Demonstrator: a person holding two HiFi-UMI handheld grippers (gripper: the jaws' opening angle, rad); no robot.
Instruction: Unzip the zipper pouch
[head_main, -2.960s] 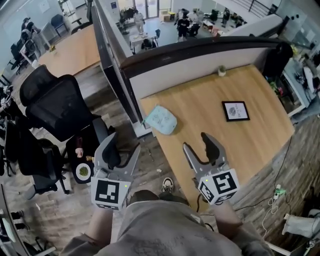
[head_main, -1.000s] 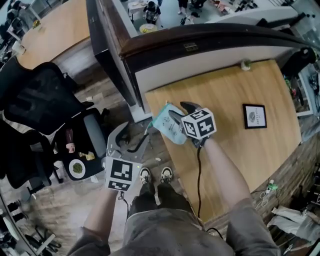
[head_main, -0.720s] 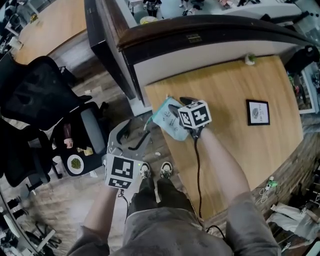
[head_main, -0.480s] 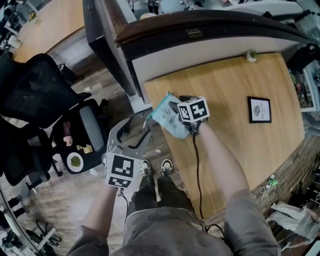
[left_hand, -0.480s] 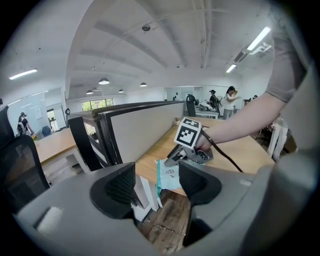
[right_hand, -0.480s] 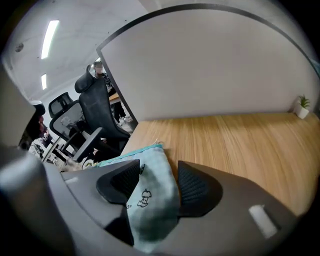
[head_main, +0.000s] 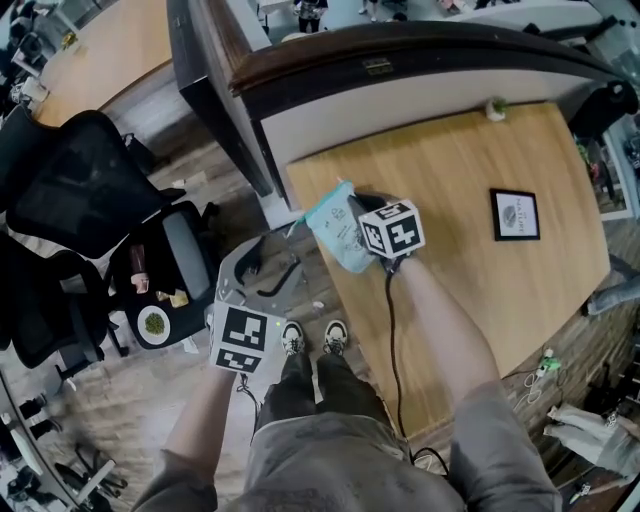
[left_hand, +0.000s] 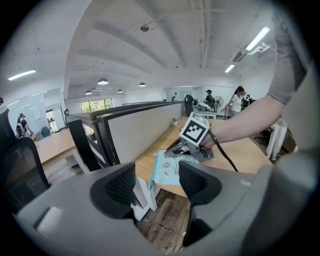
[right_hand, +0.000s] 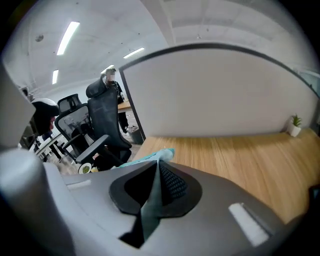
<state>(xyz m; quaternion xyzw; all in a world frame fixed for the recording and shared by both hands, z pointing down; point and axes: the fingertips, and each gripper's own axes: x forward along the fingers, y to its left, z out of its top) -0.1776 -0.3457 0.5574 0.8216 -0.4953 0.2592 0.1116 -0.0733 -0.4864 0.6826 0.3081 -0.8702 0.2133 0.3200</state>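
wooden desk (head_main: 480, 300) seen from above, with a grey partition (head_main: 400, 105) closing its far edge and its left and near edges open to the floor. the zipper pouch (head_main: 338, 228), pale teal with small printed marks, sits at the desk's left edge near the far-left corner, partly past that edge and tilted up off the top. the right gripper (right_hand: 156, 175) reaches in over the desk from the near side; its jaws are pressed together on the pouch, whose fabric runs as a thin fold between the two ribbed pads (right_hand: 172, 182) and sticks out beyond their tips. the left gripper (left_hand: 156, 180) is off the desk, over the floor just beside its left edge; its jaws stand wide apart with nothing between them, and the pouch lies well beyond them, apart from both fingers. to the right of the pouch the desk top is bare wood across its middle; a framed picture (head_main: 514, 214) lies flat toward the desk's right side and a small potted plant (head_main: 496, 108) stands at its far edge against the partition. a black office chair (head_main: 80, 190) occupies the floor well to the left of the desk. a small round dish (head_main: 153, 324) by that chair holds something green. whether the pouch holds anything cannot be told.
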